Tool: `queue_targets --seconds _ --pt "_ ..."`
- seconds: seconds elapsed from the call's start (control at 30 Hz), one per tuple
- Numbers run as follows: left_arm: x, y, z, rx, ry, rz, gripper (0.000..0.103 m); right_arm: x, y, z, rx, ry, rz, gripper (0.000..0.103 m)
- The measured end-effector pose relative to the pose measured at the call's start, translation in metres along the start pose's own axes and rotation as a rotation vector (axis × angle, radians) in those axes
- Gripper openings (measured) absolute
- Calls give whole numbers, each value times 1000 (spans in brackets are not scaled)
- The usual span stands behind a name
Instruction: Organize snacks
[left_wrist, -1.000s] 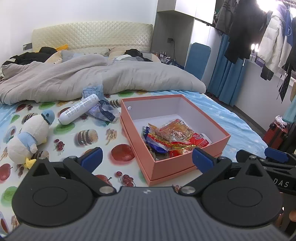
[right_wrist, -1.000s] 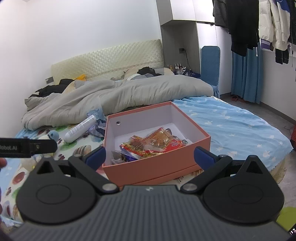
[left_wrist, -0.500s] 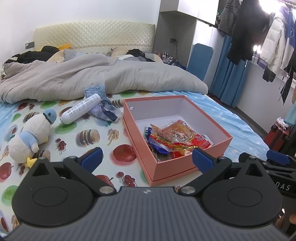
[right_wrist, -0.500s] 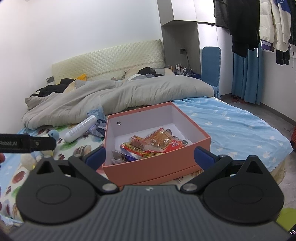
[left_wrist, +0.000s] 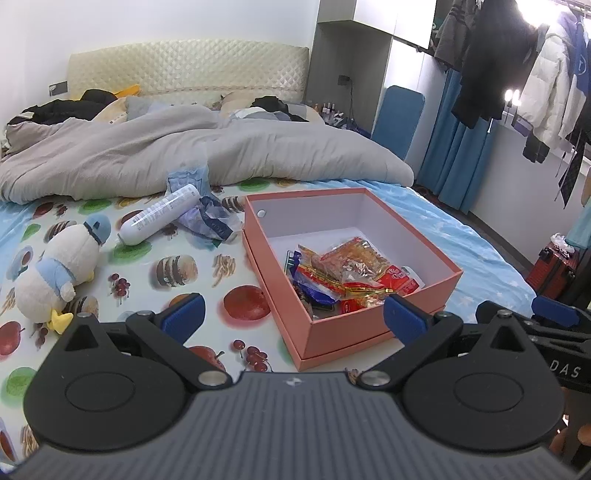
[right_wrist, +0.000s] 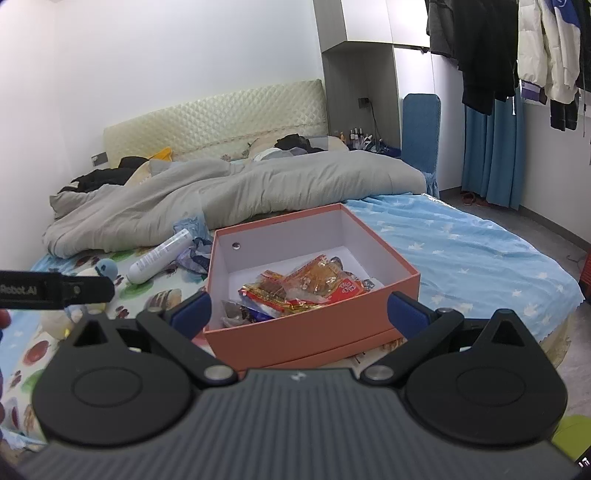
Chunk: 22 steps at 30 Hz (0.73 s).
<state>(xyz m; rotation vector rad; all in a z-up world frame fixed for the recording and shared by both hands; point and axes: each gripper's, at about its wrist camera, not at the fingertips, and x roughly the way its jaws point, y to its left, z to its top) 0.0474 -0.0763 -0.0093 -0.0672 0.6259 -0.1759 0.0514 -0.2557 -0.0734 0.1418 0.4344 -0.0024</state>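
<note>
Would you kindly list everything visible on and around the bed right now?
box: one, salmon, open, on the bed's near edge
snacks: several packets, red, orange, blue, piled inside the box
bottle: one, white, lying left of the box
wrapper: one, bluish, crumpled between bottle and box
plush: one, white and blue, far left
duvet: one, grey, bunched across the bed's far half
clothes: several, dark and white, hanging at right
left gripper: open, empty
right gripper: open, empty

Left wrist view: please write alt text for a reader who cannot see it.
An open pink box holding snack packets sits on a bed, behind the open, empty left claw. A white bottle and plush duck lie left of it.
</note>
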Motion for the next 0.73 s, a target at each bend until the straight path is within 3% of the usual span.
queue_targets --seconds 0.73 --pt "-6 -1 -2 -14 -19 0 103 -2 -1 1 4 4 -6 103"
